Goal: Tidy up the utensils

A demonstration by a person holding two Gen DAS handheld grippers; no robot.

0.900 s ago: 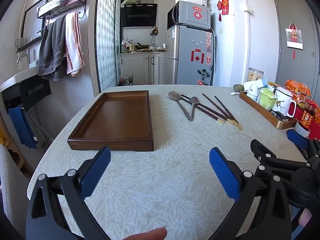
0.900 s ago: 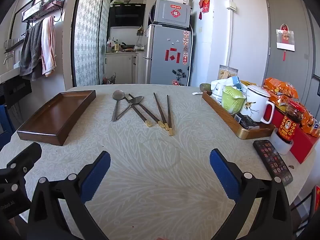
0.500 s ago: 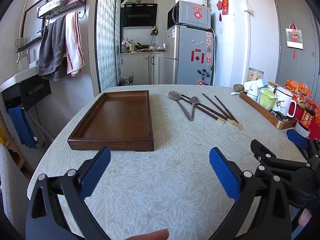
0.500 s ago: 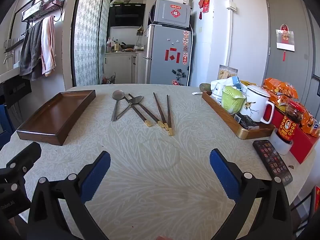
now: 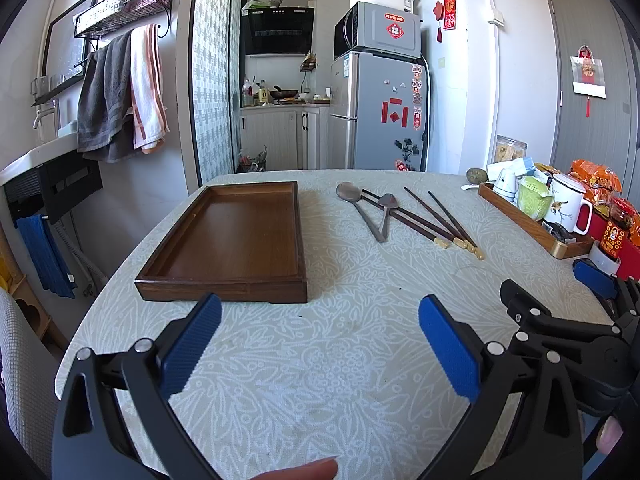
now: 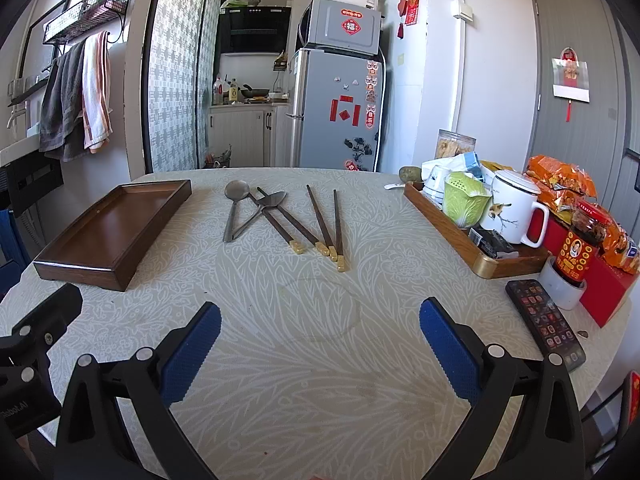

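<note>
A rectangular dark wooden tray [image 6: 108,232] is sitting at the left on the leaf-patterned tabletop [image 6: 320,340]. Right of it two metal spoons [image 6: 236,210] and four gold-tipped dark chopsticks [image 6: 320,220] are lying fanned. Near the tabletop's edge, the left claw [image 5: 320,344] and right claw [image 6: 320,344] are both hovering agape, gripping nothing.
</note>
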